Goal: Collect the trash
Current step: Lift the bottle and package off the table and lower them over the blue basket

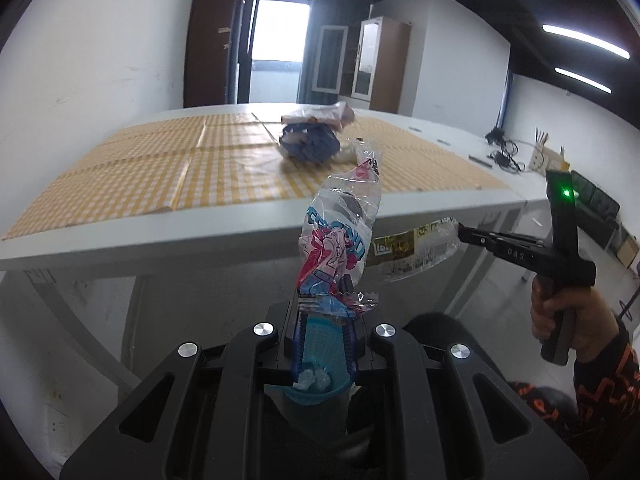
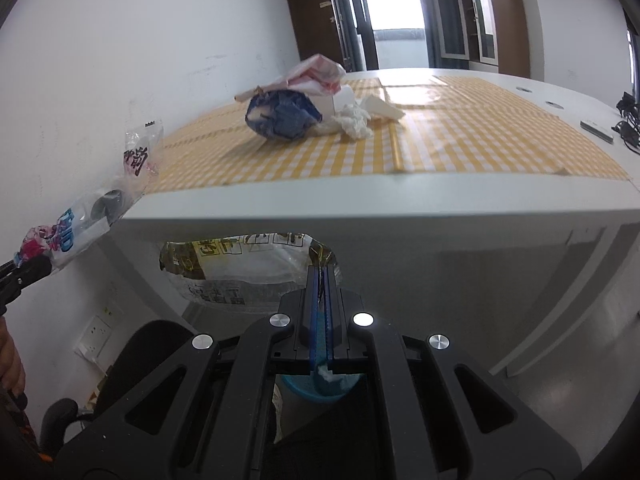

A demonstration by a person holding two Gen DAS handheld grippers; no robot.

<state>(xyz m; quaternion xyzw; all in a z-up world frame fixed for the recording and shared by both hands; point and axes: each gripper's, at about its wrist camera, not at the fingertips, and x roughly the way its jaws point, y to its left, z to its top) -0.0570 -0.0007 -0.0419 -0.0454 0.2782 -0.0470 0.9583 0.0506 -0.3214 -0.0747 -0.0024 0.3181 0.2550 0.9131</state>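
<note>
left gripper (image 1: 324, 308) tilted down, off table (image 1: 240, 236) near edge, clamping pink-blue wrapper (image 1: 336, 240) | right gripper (image 2: 320, 280) pinching yellow-print bag (image 2: 240, 268) | lettering unreadable

both tongs, left (image 1: 325, 312) and right (image 2: 321, 280) (each hand-held), clamped shut, angled downward

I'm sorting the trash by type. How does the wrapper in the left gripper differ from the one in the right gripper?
The left gripper holds a clear wrapper with pink and blue print; the right gripper holds a clear wrapper with gold and black print. The pink-and-blue wrapper stands up lengthwise from its gripper; the gold one hangs out sideways, pinched at one end. Both are crumpled, see-through plastic, held off the table in front of its near edge.
</note>
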